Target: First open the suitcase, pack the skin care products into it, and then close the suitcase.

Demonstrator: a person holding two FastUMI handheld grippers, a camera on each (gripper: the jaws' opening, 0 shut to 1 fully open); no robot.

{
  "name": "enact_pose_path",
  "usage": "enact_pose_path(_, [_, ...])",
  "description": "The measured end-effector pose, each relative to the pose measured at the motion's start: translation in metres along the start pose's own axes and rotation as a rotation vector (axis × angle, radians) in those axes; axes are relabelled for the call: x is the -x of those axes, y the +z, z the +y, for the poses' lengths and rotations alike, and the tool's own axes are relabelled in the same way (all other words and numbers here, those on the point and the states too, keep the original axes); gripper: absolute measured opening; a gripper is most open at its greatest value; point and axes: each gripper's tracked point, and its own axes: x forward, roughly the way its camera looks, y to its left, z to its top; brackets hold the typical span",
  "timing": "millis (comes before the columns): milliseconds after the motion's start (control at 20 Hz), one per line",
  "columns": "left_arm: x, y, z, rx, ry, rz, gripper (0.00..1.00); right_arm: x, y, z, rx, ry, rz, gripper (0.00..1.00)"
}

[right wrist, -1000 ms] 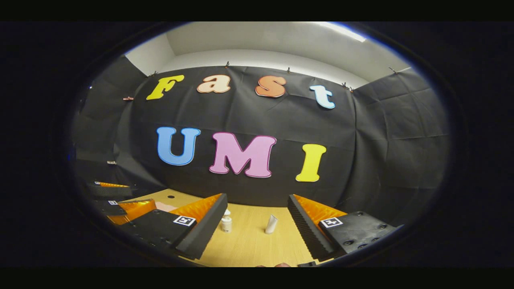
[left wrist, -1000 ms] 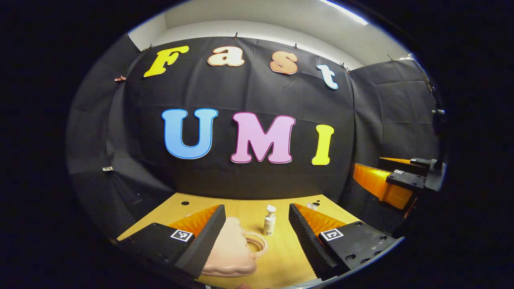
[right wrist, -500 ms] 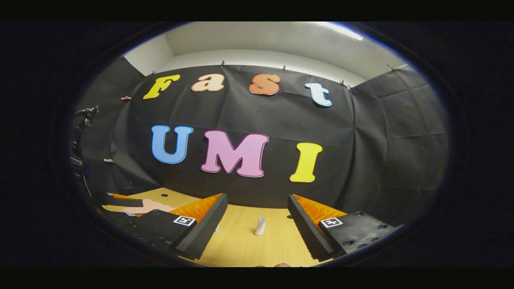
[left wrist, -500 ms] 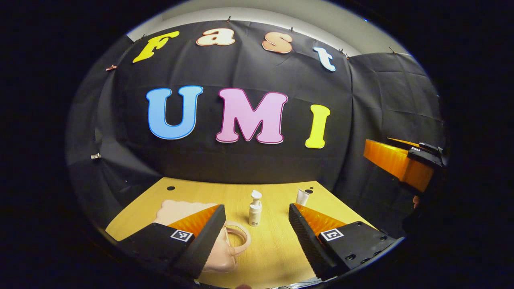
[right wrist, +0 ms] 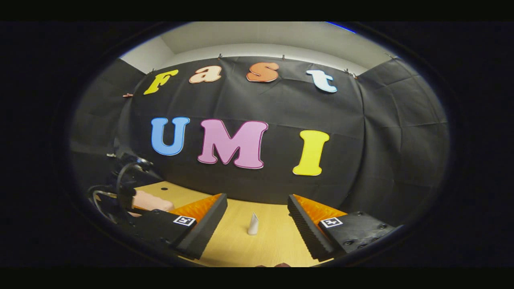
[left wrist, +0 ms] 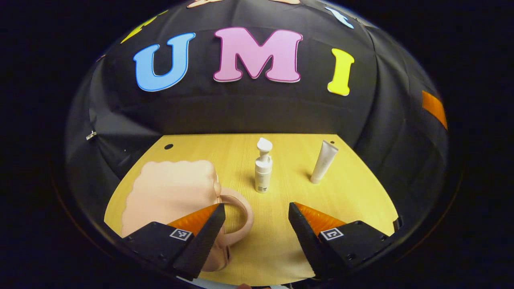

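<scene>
Left hand-held gripper [left wrist: 256, 216] tilted down; suitcase [left wrist: 172, 196] nearer.

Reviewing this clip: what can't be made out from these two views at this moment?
- Suitcase: in the left gripper view the left gripper finger covers its near corner; no latch or zip can be made out.
- Pump bottle and tube: labels too small.
- Right gripper view: dark gear at the left edge hides most of the suitcase.
</scene>
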Motion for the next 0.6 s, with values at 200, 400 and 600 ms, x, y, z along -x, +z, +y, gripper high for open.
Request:
enact_pose_path(200, [-0.041, -0.014, 0.003, -0.027, 0.067, 0.089, 1.00, -0.016, -0.027, -0.034, -0.019, 0.007, 0.040, 0.96])
enact_pose_path(400, [-0.073, -0.027, 0.004, 0.018, 0.101, 0.155, 0.98, -0.030, -0.046, -0.079, 0.050, -0.041, 0.065, 0.96])
enact_pose_path(600, [-0.090, -0.038, 0.008, 0.008, 0.091, 0.203, 0.95, -0.036, -0.056, -0.105, 0.018, -0.075, 0.091, 0.96])
